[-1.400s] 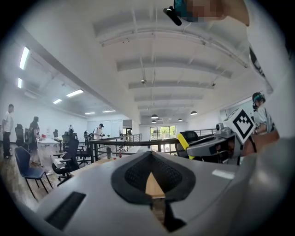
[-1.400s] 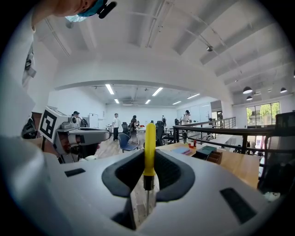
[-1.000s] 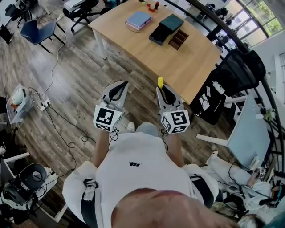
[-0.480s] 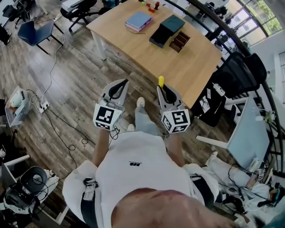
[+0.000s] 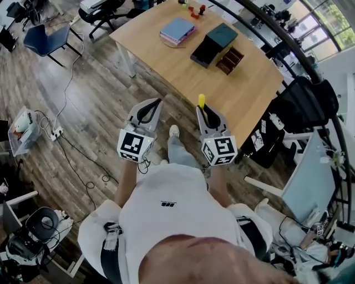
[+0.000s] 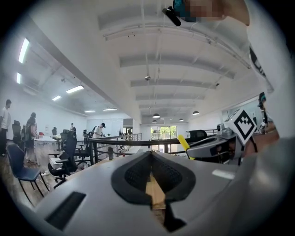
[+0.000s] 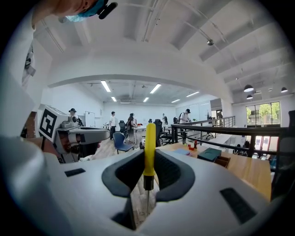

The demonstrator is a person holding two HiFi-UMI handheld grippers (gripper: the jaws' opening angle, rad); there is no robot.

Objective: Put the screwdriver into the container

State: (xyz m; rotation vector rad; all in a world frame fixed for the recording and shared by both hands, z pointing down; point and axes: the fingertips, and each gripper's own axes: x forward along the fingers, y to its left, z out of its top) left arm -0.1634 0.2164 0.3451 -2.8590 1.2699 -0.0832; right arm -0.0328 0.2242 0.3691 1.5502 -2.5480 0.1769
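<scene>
Screwdriver [image 7: 149,147] is pinched upright by the right gripper [image 5: 204,111] fingers; left gripper [image 6: 151,156] fingers closed, empty.

From the head view I see only the yellow handle end of the screwdriver [image 5: 201,101]; the rest is hidden inside the right gripper [image 5: 204,112]. In the right gripper view its shaft tip drops out of sight between the jaws. The red things [image 5: 195,9] at the table's [image 5: 233,94] far edge are too small to name, and the picture's top edge cuts into them. I cannot see inside the dark box [image 5: 213,43].
</scene>
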